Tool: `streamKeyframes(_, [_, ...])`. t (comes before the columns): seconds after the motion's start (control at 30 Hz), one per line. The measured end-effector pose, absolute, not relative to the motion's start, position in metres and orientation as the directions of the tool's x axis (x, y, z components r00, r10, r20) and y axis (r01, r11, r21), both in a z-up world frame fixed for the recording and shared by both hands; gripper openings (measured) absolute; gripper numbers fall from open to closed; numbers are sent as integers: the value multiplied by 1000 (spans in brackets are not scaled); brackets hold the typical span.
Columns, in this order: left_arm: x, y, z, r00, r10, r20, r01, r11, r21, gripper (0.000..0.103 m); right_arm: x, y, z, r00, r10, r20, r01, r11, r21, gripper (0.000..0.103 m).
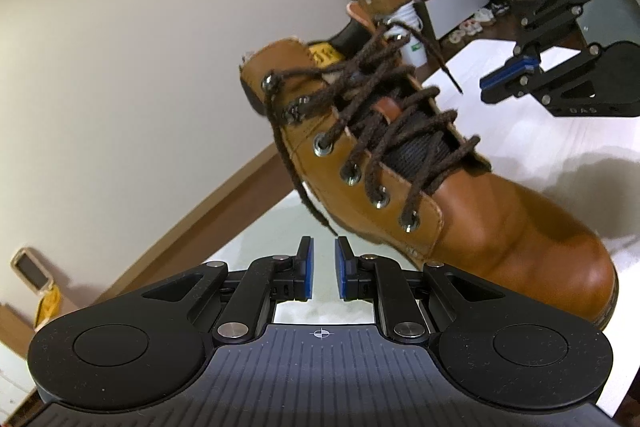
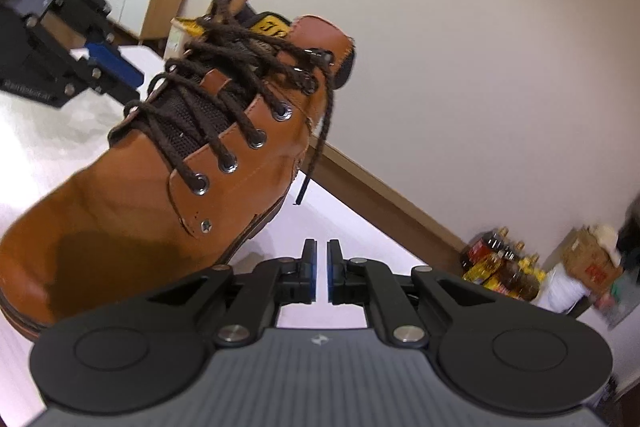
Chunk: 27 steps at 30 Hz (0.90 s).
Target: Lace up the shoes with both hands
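- The boot (image 1: 400, 163) stands on the table (image 1: 560, 131) between both grippers.
- The boot looks heavy and stiff; its lace ends (image 2: 316, 151) are soft and floppy, best pinched near the tips.
- The left gripper (image 1: 324, 267) and right gripper (image 2: 322, 267) are a little open, holding nothing.

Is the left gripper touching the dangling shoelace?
Apart. The left wrist view shows the left gripper open, with the lace tip hanging just above its pads.

**Materials / finish**

Boot (image 1: 460, 211): tan leather, smooth, semi-gloss on the toe. Laces (image 1: 400, 115): dark brown braided cord, fuzzy, matt. Eyelets (image 2: 227, 165): shiny metal. Tongue (image 2: 192, 111): dark woven mesh. Table (image 1: 552, 147): white, smooth, slight sheen. Left gripper (image 1: 324, 267): matt black plastic, blue pads, steel pins.
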State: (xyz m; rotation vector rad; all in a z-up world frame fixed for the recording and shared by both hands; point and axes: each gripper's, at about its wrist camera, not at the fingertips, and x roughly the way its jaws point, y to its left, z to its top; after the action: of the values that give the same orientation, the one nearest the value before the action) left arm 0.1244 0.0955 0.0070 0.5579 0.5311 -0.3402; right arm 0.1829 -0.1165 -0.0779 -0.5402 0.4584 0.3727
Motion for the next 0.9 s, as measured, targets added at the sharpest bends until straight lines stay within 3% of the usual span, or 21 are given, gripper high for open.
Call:
streamKeyframes(0.23, [147, 85, 21, 856, -211, -472, 404, 843, 356, 15, 177, -129, -57, 853, 281, -440, -403, 890, -213, 4])
streamKeyframes(0.43, [142, 95, 17, 876, -257, -409, 367, 904, 217, 19, 156, -152, -39, 861, 318, -396, -382, 919, -94, 5])
streamKeyframes(0.53, [145, 96, 8, 872, -251, -420, 371, 899, 232, 21, 148, -152, -32, 868, 316, -382, -391, 911, -134, 13])
streamKeyframes(0.63, [147, 105, 5, 867, -258, -427, 382, 893, 236, 21, 149, -144, -30, 879, 305, -366, -404, 885, -232, 14])
streamKeyframes(0.9, [167, 123, 12, 825, -373, -425, 462, 877, 129, 21, 168, -140, -34, 865, 314, -392, -417, 883, -213, 15])
